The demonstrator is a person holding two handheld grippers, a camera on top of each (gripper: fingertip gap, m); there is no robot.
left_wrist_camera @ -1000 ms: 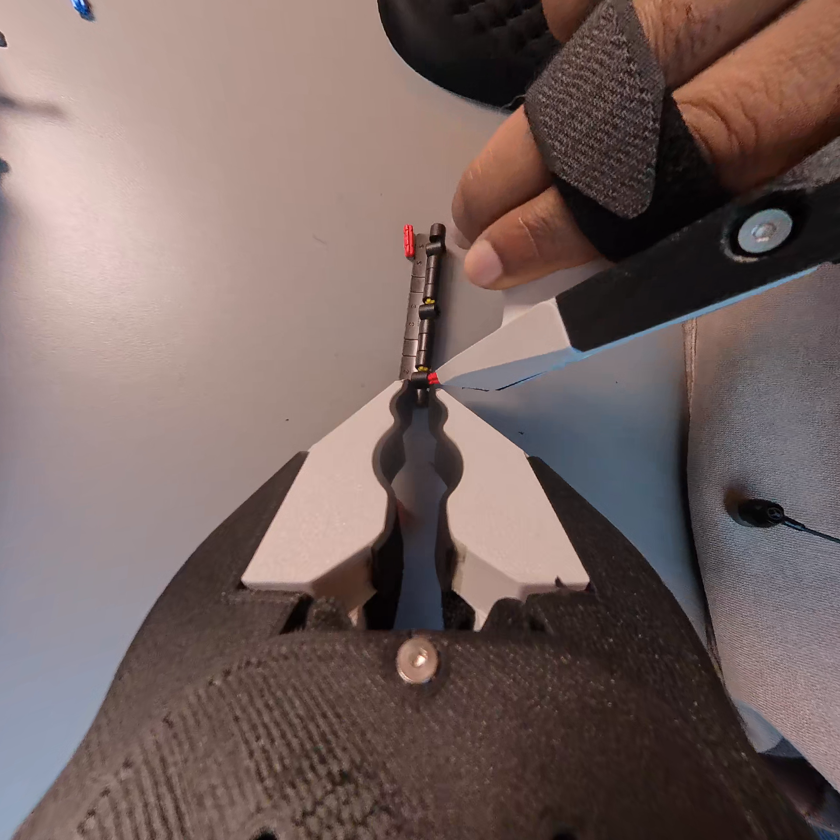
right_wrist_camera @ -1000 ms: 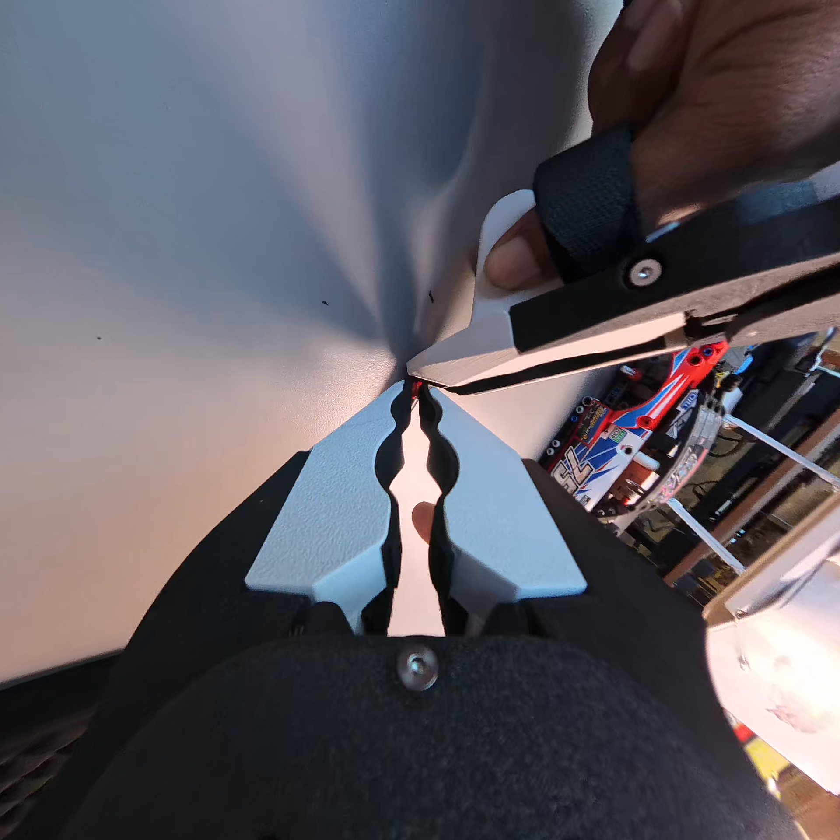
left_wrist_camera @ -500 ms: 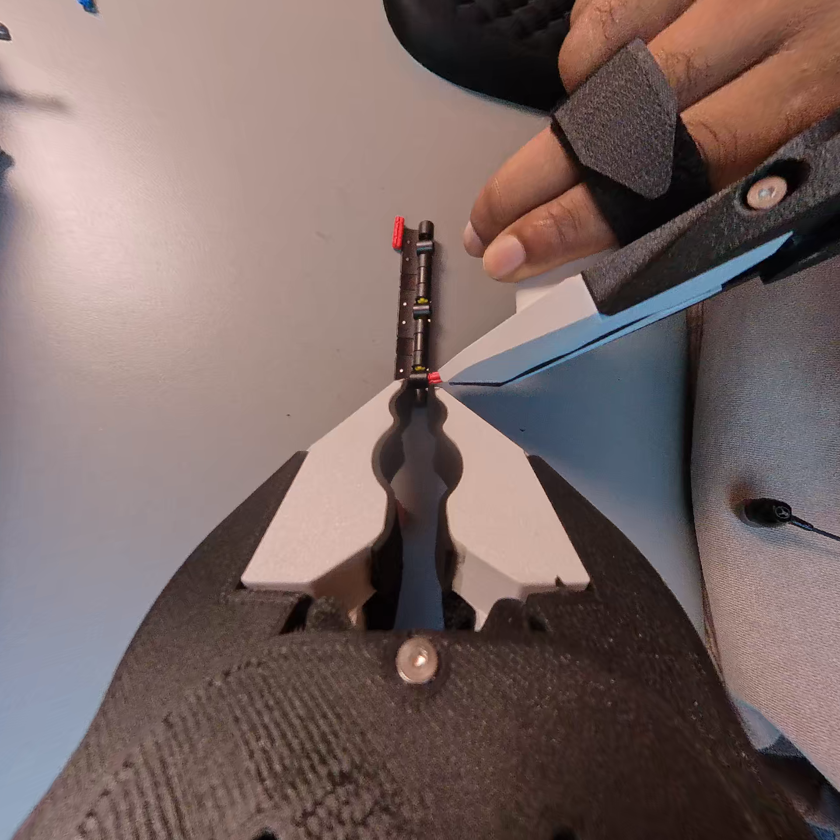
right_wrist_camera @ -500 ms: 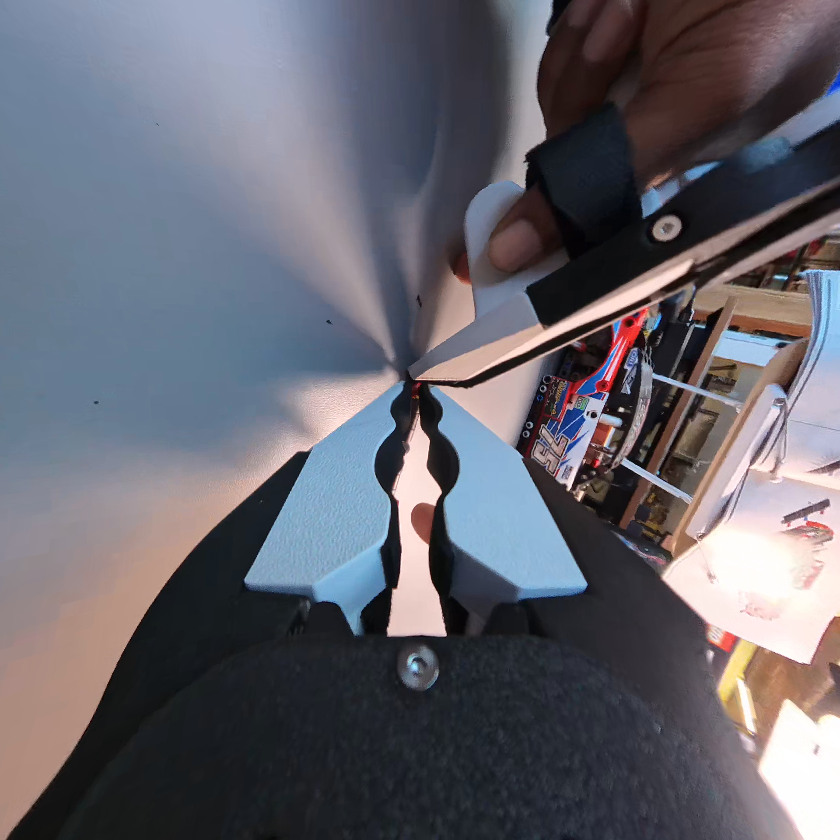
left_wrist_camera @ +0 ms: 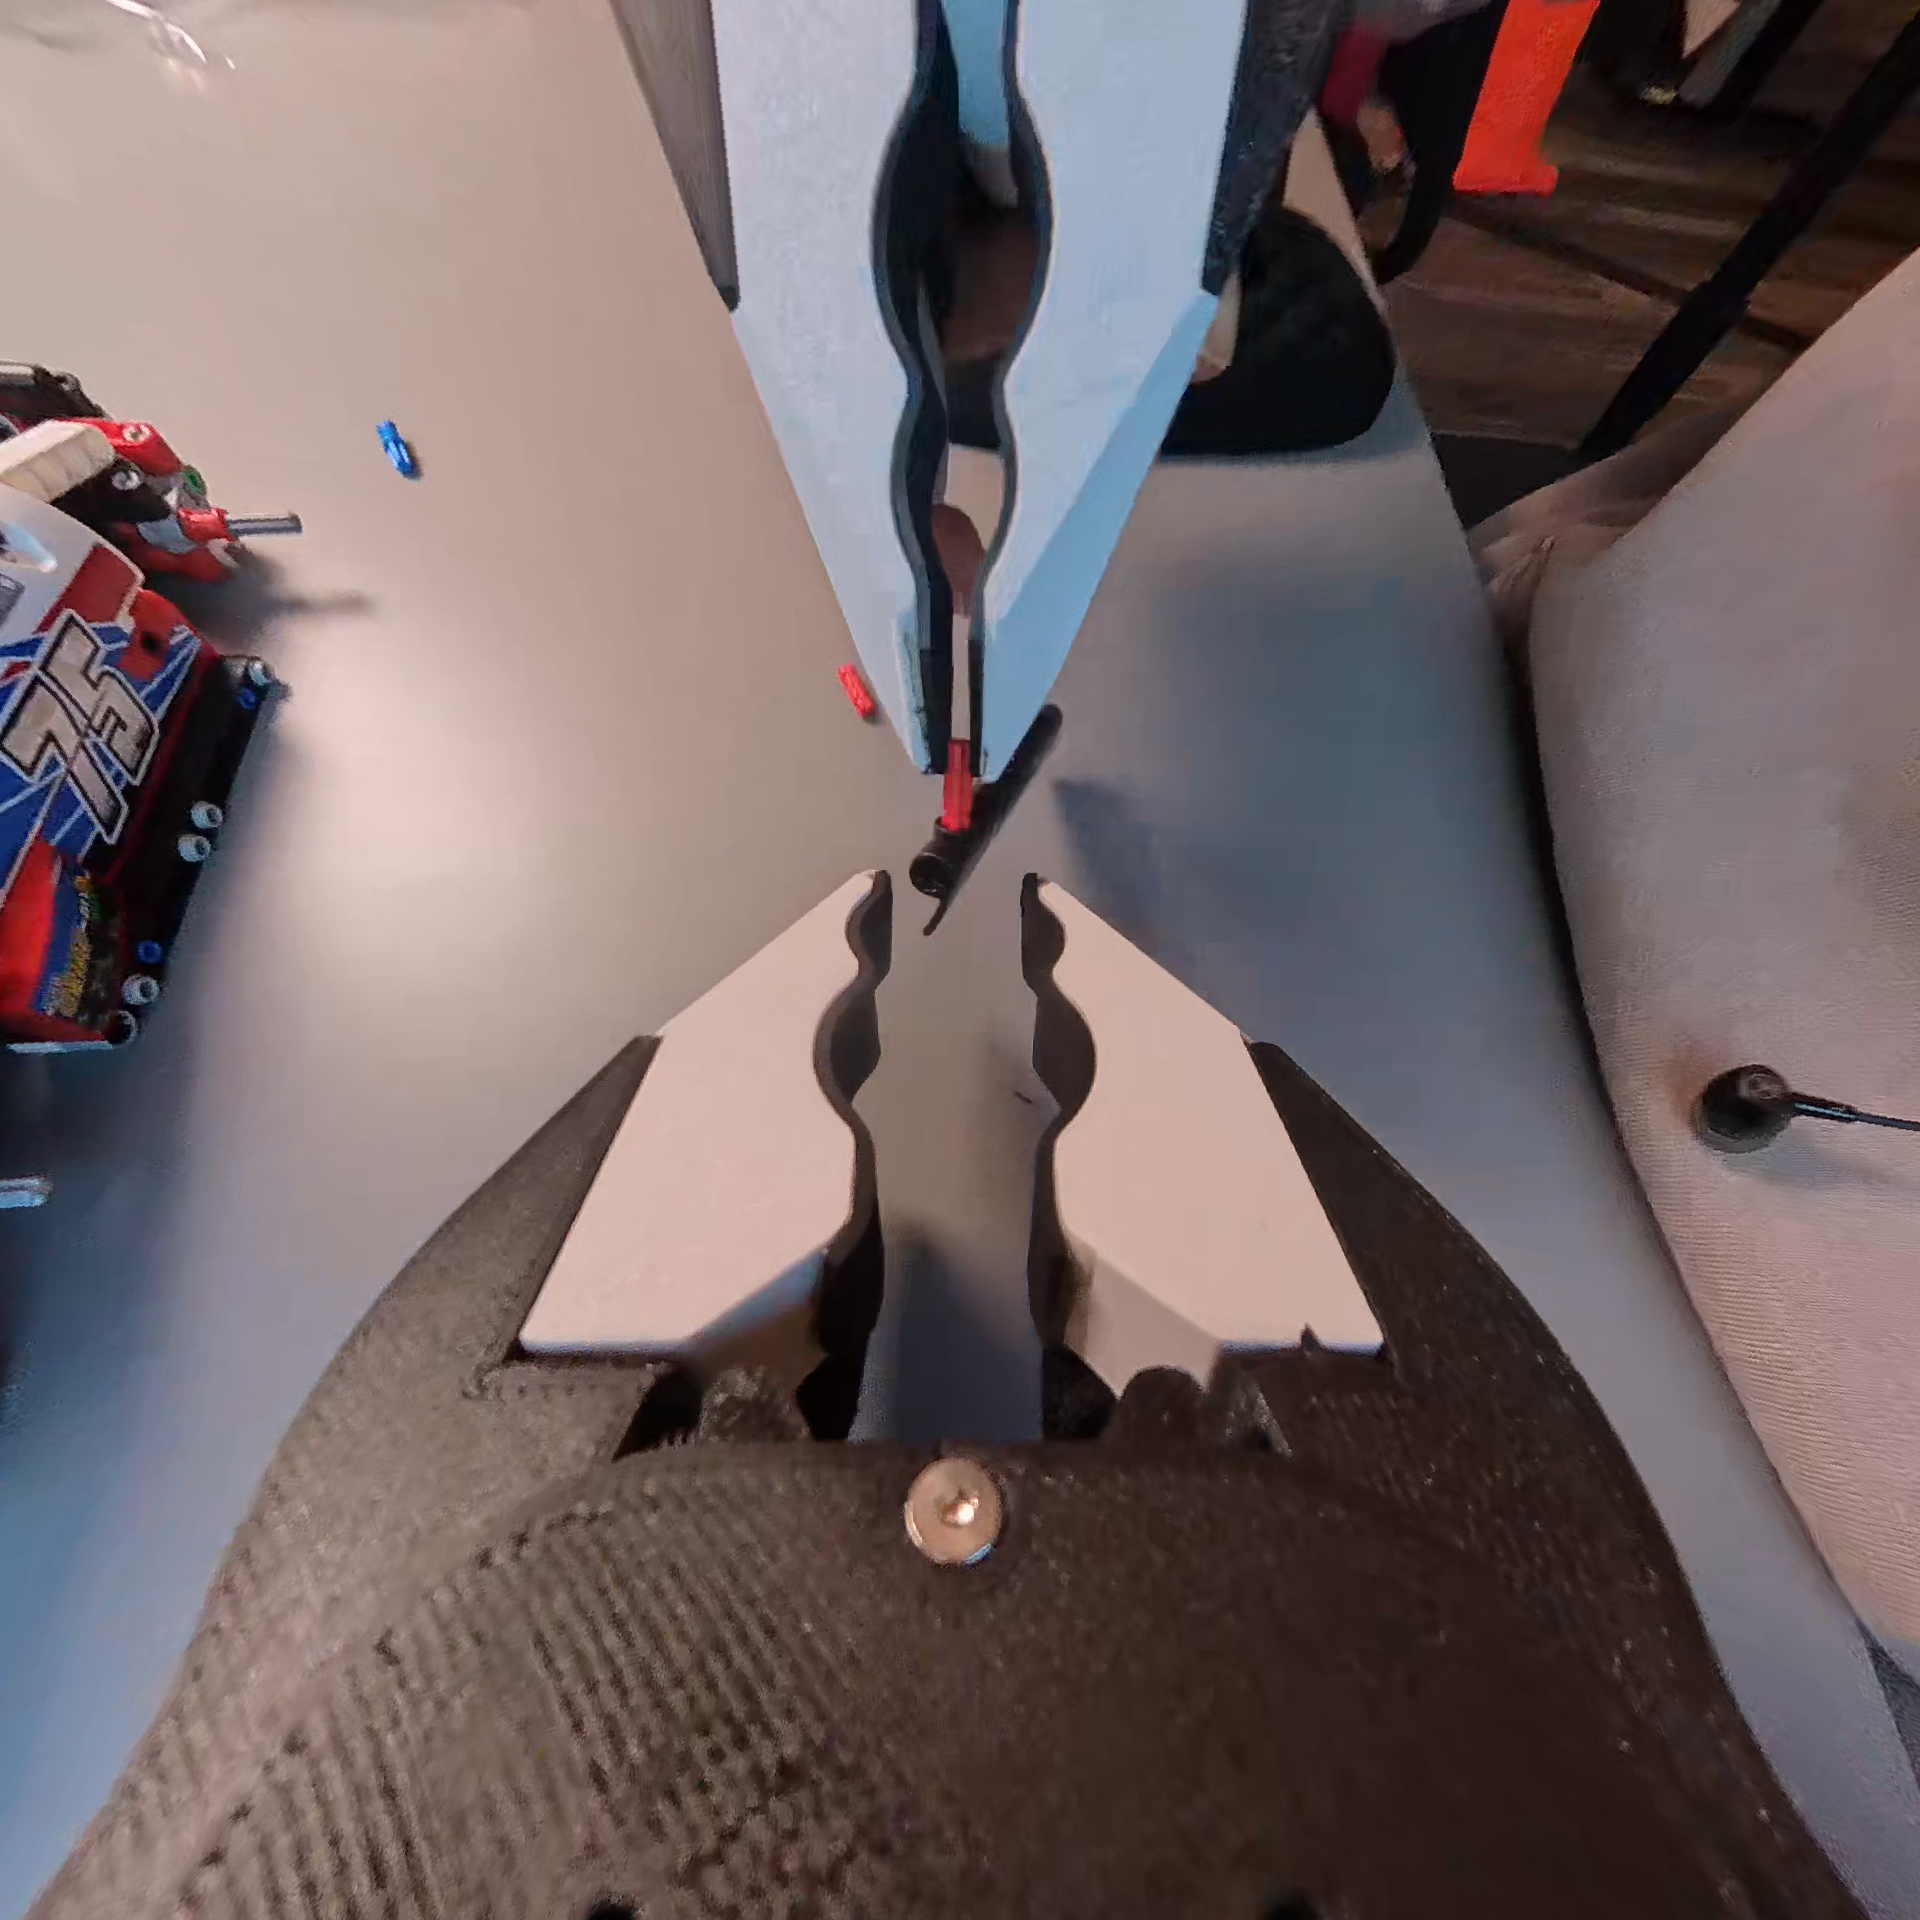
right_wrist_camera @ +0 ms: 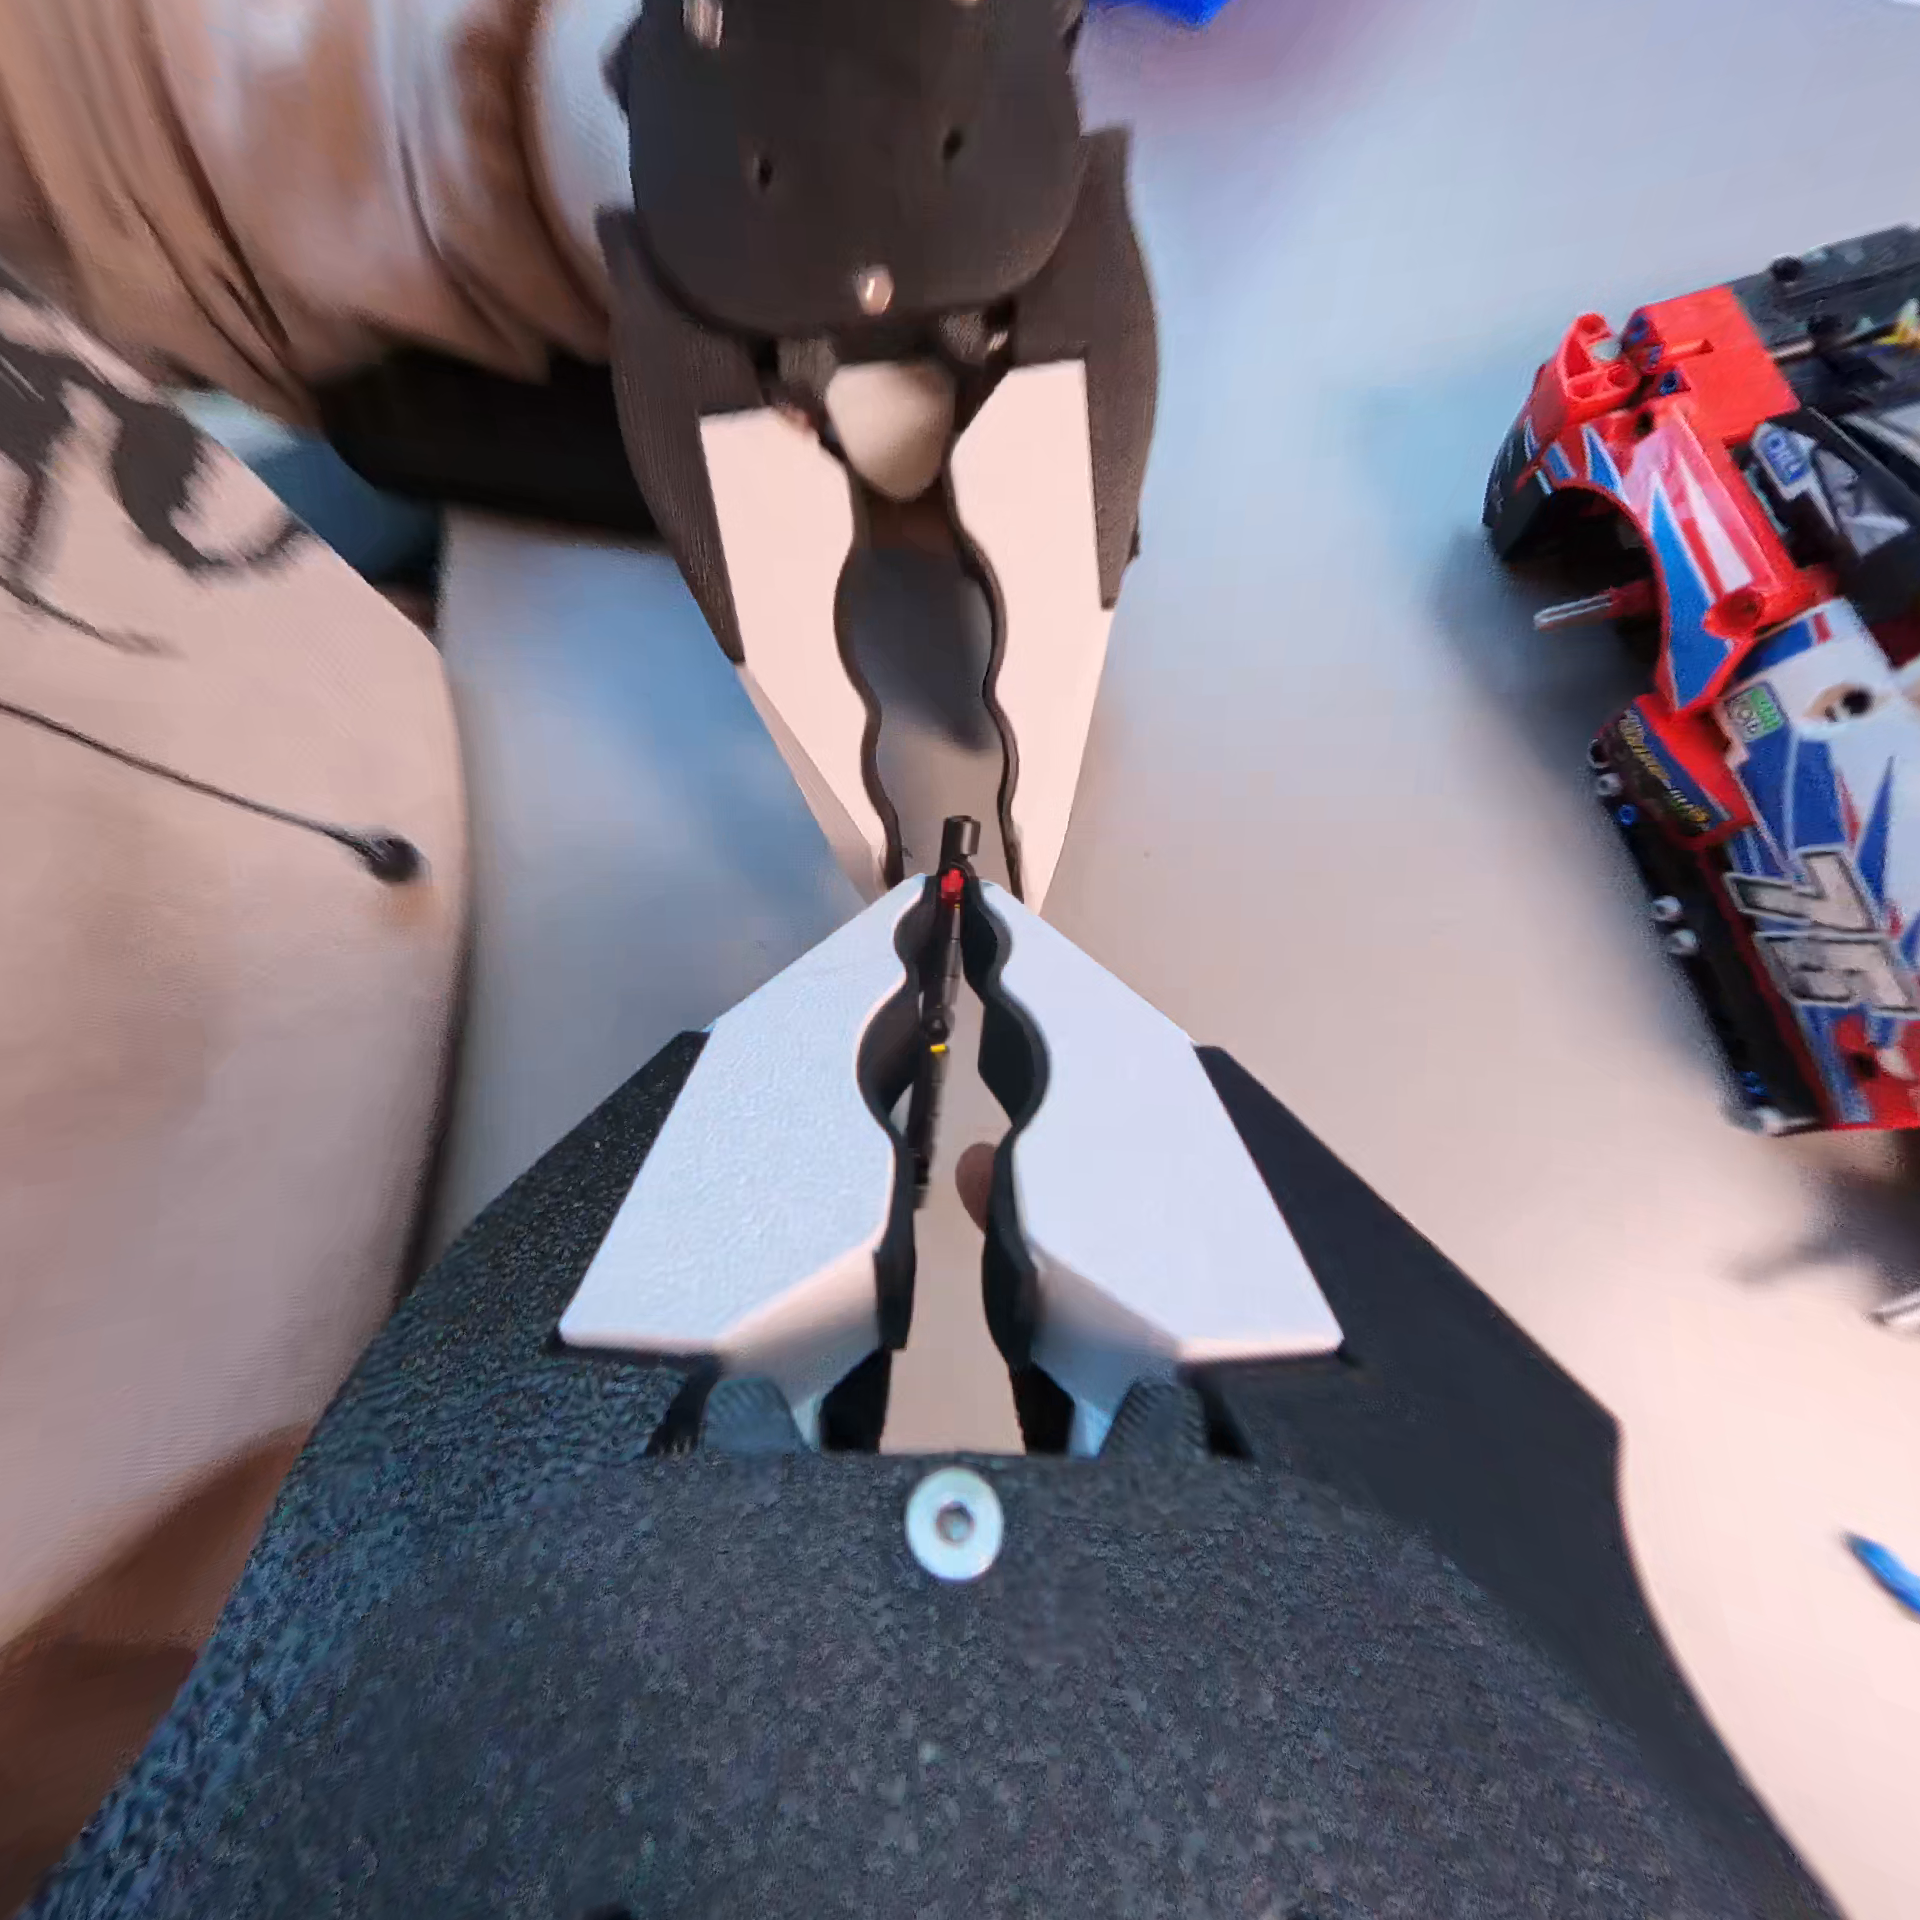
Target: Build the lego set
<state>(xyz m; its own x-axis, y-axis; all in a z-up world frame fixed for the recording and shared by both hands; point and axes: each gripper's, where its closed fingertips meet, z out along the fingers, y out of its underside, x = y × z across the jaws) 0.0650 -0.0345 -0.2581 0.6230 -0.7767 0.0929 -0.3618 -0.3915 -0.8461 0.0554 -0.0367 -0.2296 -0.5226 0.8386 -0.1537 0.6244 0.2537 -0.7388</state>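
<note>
Thin black beam (left_wrist_camera: 987,805), judged light, rigid, slip-prone, is pinched at its red pin (left_wrist_camera: 956,779) by closed right gripper (left_wrist_camera: 951,764); left gripper (left_wrist_camera: 956,883) fingers spread, empty.

— Any writing to be seen here?

— Only on the red, blue and white plastic lego car (left_wrist_camera: 94,748) standing on the grey desk (left_wrist_camera: 520,935). It has big white figures (left_wrist_camera: 88,717) on a blue side panel and small printed stickers (right_wrist_camera: 1754,717) along its flank.

— And the beige garment (right_wrist_camera: 208,1039)?

— It has a black print (right_wrist_camera: 125,457), too blurred to tell.
</note>
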